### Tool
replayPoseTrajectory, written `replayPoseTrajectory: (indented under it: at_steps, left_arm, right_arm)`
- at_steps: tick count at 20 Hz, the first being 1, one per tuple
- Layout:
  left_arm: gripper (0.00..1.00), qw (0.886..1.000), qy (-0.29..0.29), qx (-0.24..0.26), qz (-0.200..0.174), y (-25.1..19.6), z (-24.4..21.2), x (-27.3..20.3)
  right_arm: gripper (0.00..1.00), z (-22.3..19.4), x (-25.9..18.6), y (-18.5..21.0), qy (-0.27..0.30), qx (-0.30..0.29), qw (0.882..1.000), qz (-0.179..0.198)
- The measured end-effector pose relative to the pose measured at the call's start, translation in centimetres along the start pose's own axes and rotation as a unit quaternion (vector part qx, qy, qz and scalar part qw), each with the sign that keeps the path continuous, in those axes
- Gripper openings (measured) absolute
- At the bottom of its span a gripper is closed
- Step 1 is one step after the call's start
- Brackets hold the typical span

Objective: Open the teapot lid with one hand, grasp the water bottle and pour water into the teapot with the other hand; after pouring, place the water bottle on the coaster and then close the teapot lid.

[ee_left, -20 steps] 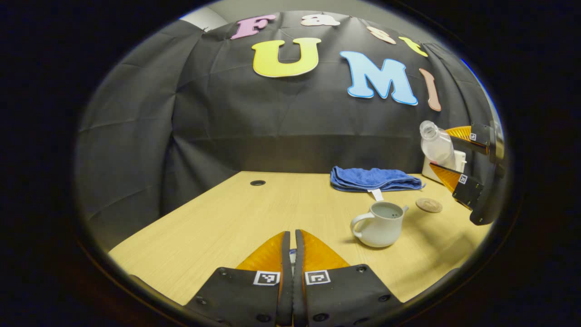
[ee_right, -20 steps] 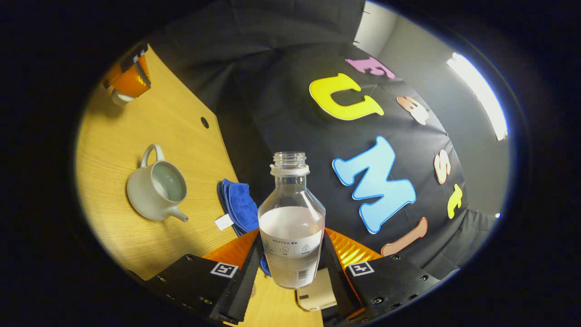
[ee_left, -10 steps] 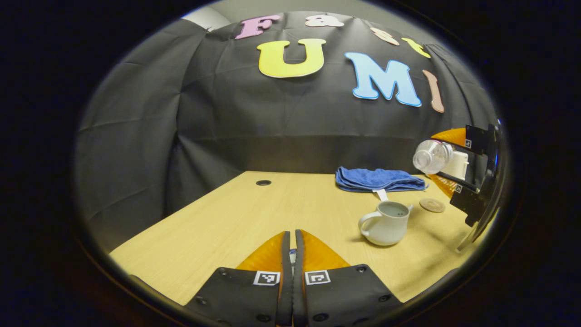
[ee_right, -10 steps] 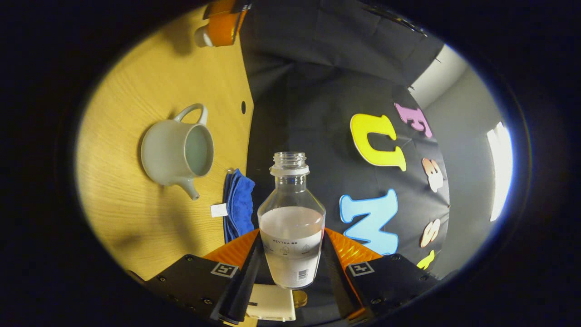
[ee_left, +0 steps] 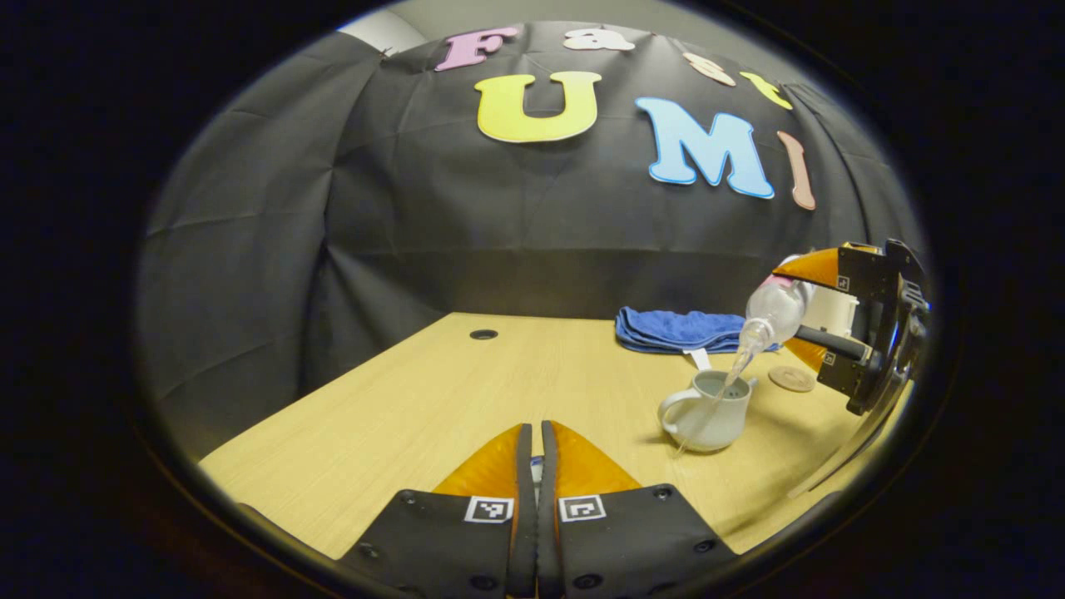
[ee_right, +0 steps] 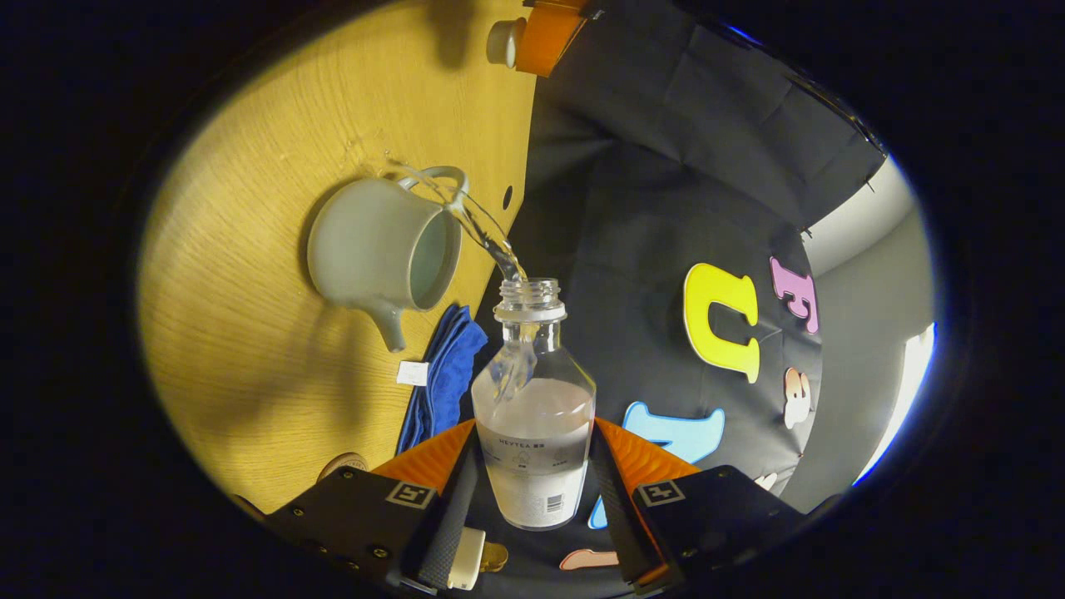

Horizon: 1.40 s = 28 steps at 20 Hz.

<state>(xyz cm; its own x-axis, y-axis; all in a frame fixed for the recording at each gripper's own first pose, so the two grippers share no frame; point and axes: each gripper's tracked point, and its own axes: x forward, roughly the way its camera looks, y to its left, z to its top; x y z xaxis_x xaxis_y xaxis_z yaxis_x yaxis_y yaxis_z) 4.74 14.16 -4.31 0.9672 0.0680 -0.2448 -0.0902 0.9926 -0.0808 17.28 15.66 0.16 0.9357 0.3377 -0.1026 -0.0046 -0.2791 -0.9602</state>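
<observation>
Centrally, at the bottom of the right gripper view, the right gripper (ee_right: 532, 487) pinches the tilted water bottle (ee_right: 533, 416) between both fingers. A water stream (ee_right: 474, 225) arcs toward the open teapot (ee_right: 378, 254), upper left on the table (ee_right: 250, 358). Lower centre in the left gripper view, the left gripper (ee_left: 537, 466) is pressed together on the teapot lid (ee_right: 502, 40). The coaster (ee_left: 791, 378) lies right of the teapot, before the blue towel (ee_left: 678, 329).

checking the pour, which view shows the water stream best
The right gripper view: the water stream arcs from the water bottle in the right claw toward the teapot. The left gripper view shows it thin and far off.
</observation>
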Motion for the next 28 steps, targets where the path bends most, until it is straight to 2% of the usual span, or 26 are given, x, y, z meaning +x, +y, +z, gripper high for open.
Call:
replayPoseTrajectory:
  at_steps: [7,8,9,10,15,16,18,20,23,24,28]
  left_arm:
    - [0.06,1.0,0.0,-0.002,0.0,0.2,0.0,0.1]
    - [0.09,1.0,0.0,-0.002,0.0,0.2,0.0,0.1]
    - [0.06,1.0,0.0,-0.002,0.0,0.1,0.0,0.1]
    - [0.09,1.0,0.001,-0.001,0.0,0.1,0.0,0.1]
    - [0.09,1.0,0.002,0.001,0.001,0.2,-0.1,0.2]
    - [0.06,1.0,0.002,0.001,0.001,0.2,0.0,0.2]
    - [0.09,1.0,0.002,0.001,0.001,0.2,0.0,0.2]
    - [0.06,1.0,0.004,0.002,-0.002,-0.1,-0.1,0.4]
    - [0.09,1.0,0.007,0.002,-0.005,-0.2,-0.2,0.5]
    - [0.06,1.0,0.005,0.001,-0.005,-0.1,-0.1,0.3]
    - [0.08,1.0,0.007,0.002,-0.005,-0.2,-0.2,0.4]
  right_arm:
    - [0.73,-0.7,0.5,0.5,0.009,-0.009,1.0,0.002]
    - [0.73,-0.7,0.5,0.5,0.009,-0.012,1.0,0.003]
    - [0.7,-0.6,0.6,0.5,0.008,-0.017,1.0,0.004]
    - [0.73,-0.7,0.6,0.5,0.007,-0.022,1.0,0.004]
    - [0.73,-1.0,0.8,0.5,0.006,-0.053,0.999,0.0]
    - [0.73,-1.0,0.9,0.6,0.005,-0.06,0.998,-0.001]
    - [0.72,-1.0,0.9,0.7,0.003,-0.068,0.998,0.0]
    - [0.73,-1.0,1.1,0.8,-0.001,-0.076,0.997,-0.001]
    - [0.72,-0.6,1.4,0.4,-0.006,-0.097,0.995,-0.005]
    - [0.72,-0.6,1.3,0.2,-0.007,-0.102,0.995,-0.007]
    - [0.72,-0.3,1.4,-0.2,-0.012,-0.123,0.992,-0.013]
